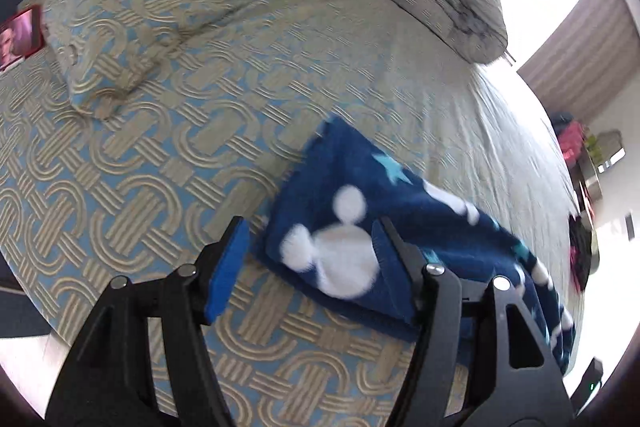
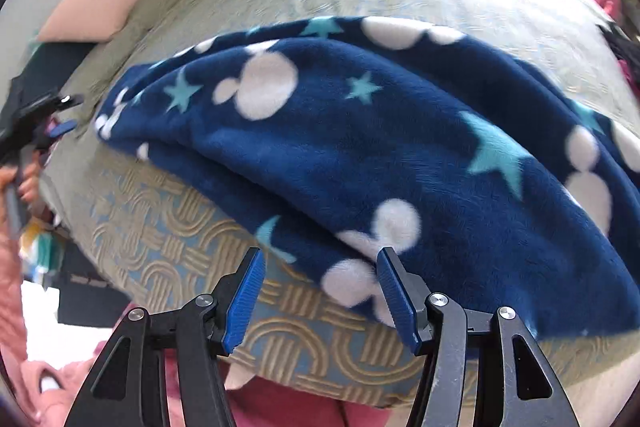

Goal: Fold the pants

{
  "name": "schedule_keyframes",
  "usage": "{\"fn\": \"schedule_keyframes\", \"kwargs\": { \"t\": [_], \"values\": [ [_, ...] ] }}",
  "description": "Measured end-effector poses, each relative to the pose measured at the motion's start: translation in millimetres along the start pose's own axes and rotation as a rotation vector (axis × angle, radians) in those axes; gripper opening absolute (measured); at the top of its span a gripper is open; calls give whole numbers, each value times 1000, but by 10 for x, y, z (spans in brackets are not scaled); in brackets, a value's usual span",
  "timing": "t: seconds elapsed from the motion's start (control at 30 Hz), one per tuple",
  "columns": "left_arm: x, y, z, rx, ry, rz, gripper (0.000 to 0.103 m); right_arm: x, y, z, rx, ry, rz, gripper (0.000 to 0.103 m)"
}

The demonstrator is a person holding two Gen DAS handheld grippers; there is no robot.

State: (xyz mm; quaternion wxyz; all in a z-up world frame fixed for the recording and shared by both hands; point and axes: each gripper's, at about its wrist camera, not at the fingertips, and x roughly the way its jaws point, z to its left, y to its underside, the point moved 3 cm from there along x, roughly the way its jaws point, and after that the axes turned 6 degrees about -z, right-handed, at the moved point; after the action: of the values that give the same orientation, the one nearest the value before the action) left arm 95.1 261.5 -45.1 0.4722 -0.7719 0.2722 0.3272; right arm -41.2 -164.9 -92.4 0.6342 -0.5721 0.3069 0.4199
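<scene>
Pants (image 2: 360,147) folded in layers, flat on bed (image 1: 160,147), so edges stay reachable | left gripper (image 1: 308,251) jaws spread, pants corner between at 1 o'clock, not pinched | right gripper (image 2: 320,287) jaws spread, hem at 2 o'clock, unheld; likely regrasp next.

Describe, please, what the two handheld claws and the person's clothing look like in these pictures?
Both the left claw and the right claw look alike: black angular linkage arms with triangular cut-outs and silver pivot pins, each finger faced with a ribbed blue pad. No cables or markings show. The person wears a pink fleecy garment, seen below the right claw.
</scene>
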Motion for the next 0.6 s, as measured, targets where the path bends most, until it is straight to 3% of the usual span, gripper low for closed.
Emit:
{"fn": "schedule_keyframes", "kwargs": {
  "t": [0.07,0.1,0.23,0.3,0.37,0.4,0.43,0.6],
  "values": [
    [29,138,-101,34,20,68,65,-40,-4,2,-86,160,-50,58],
    [72,213,-160,35,44,105,65,-51,-5,42,-122,195,-59,58],
    [226,472,-355,13,133,206,65,137,39,165,-255,223,-2,58],
    [249,537,-420,8,151,232,65,255,68,172,-301,276,7,58],
    [276,604,-534,9,179,259,65,309,27,215,-312,303,-27,46],
    [273,637,-582,7,183,273,65,314,-12,211,-302,299,-35,26],
    [305,665,-624,3,193,293,65,316,-57,211,-285,289,-38,15],
    [286,690,-748,5,207,328,65,-2,-236,140,-166,163,-74,6]
  ]
}}
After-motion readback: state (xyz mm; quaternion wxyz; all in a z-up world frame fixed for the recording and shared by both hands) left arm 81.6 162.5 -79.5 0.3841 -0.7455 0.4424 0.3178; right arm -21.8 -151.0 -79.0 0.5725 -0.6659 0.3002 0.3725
